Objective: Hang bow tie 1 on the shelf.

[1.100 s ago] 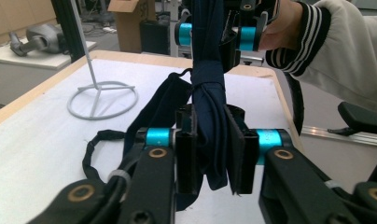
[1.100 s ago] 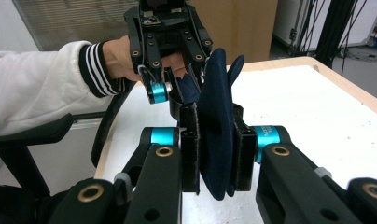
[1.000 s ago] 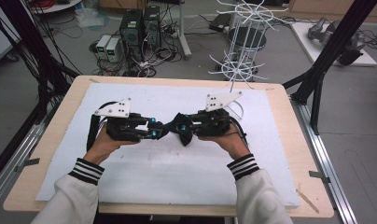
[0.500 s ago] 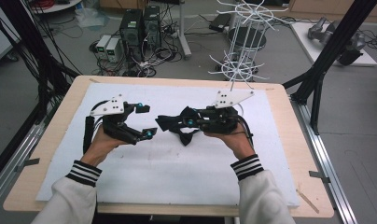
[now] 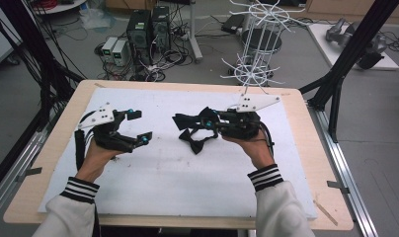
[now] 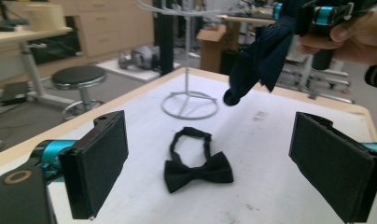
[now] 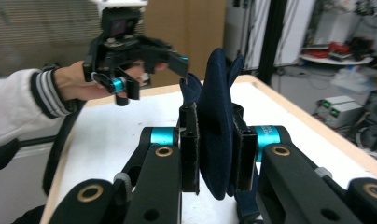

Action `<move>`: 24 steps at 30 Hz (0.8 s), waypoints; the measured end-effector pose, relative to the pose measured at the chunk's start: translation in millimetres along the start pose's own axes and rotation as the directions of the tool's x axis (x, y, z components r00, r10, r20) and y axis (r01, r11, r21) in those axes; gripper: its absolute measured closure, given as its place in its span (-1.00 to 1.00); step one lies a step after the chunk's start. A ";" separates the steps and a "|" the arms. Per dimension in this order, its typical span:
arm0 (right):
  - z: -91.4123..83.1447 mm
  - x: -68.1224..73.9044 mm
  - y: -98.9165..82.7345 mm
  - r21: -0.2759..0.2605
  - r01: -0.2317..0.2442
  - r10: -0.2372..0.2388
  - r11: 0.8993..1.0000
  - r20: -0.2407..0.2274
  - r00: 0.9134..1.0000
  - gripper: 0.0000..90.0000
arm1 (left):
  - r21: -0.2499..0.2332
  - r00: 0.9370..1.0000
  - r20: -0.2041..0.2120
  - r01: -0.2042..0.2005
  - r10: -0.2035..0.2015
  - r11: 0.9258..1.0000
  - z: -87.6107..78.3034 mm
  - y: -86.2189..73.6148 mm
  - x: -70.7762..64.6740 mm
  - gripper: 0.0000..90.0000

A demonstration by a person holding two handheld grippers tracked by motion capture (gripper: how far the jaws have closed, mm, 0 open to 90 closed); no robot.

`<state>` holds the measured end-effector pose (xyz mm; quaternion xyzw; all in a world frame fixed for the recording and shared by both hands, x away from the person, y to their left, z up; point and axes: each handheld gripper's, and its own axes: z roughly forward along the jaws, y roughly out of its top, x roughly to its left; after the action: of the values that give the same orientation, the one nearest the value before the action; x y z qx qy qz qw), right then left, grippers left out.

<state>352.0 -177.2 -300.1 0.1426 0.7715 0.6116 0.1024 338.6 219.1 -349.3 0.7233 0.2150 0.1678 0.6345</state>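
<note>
On the white table (image 5: pixel 153 197), the right claw (image 5: pixel 206 121) grips a dark blue bow tie (image 7: pixel 217 140), while the left claw (image 5: pixel 138 127), beside it, stands wide open after opening, with nothing between its jaws.

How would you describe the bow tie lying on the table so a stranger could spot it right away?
Start at the white padded mat covering the wooden table, then look to its middle, just below the right claw. There lies the black fabric bow tie, flat, with its neck strap looped behind it. Unlike the dark navy cloth bow tie clamped in that claw, it rests untouched.
</note>
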 end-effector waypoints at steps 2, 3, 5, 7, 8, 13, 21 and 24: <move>-4.8 -1.6 0.6 -0.021 -0.001 0.002 1.000 0.029 1.000 0.74 | -0.007 1.000 -0.025 -0.005 0.005 1.000 -6.8 -3.0 0.6 -0.73; -4.8 -1.6 0.6 -0.021 -0.001 0.002 1.000 0.029 1.000 0.74 | -0.009 0.999 -0.032 -0.007 0.006 1.000 -10.0 -4.7 0.8 -0.73; -8.0 -2.8 0.9 -0.037 -0.006 0.008 0.999 0.046 0.999 0.74 | -0.009 0.999 -0.052 -0.016 0.016 1.000 -16.9 -8.2 0.0 -0.73; -10.8 -4.0 1.1 -0.049 -0.013 0.016 0.999 0.065 0.998 0.74 | -0.011 0.998 -0.064 -0.027 0.026 1.000 -21.5 -11.2 -1.5 -0.73; -11.9 -4.4 1.3 -0.054 -0.011 0.015 0.998 0.075 0.997 0.74 | -0.012 0.997 -0.071 -0.032 0.031 0.999 -24.2 -13.3 -2.5 -0.73; -17.8 -5.7 1.6 -0.062 -0.021 0.028 0.998 0.112 0.993 0.73 | -0.013 0.993 -0.108 -0.045 0.043 0.999 -38.2 -24.7 -3.2 -0.73; -26.3 -7.3 1.7 -0.073 -0.029 0.041 0.997 0.161 0.986 0.73 | -0.043 0.981 -0.189 -0.041 0.032 0.998 -61.6 -42.3 -3.3 -0.73; -30.3 -9.2 1.1 -0.082 -0.047 0.062 0.996 0.180 0.982 0.73 | -0.061 0.977 -0.213 -0.040 0.027 0.997 -68.2 -48.4 -4.7 -0.73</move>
<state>350.6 -207.9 -292.1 0.2150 0.7304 0.6279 0.1612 294.7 279.3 -387.7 0.6837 0.2635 0.2614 0.6284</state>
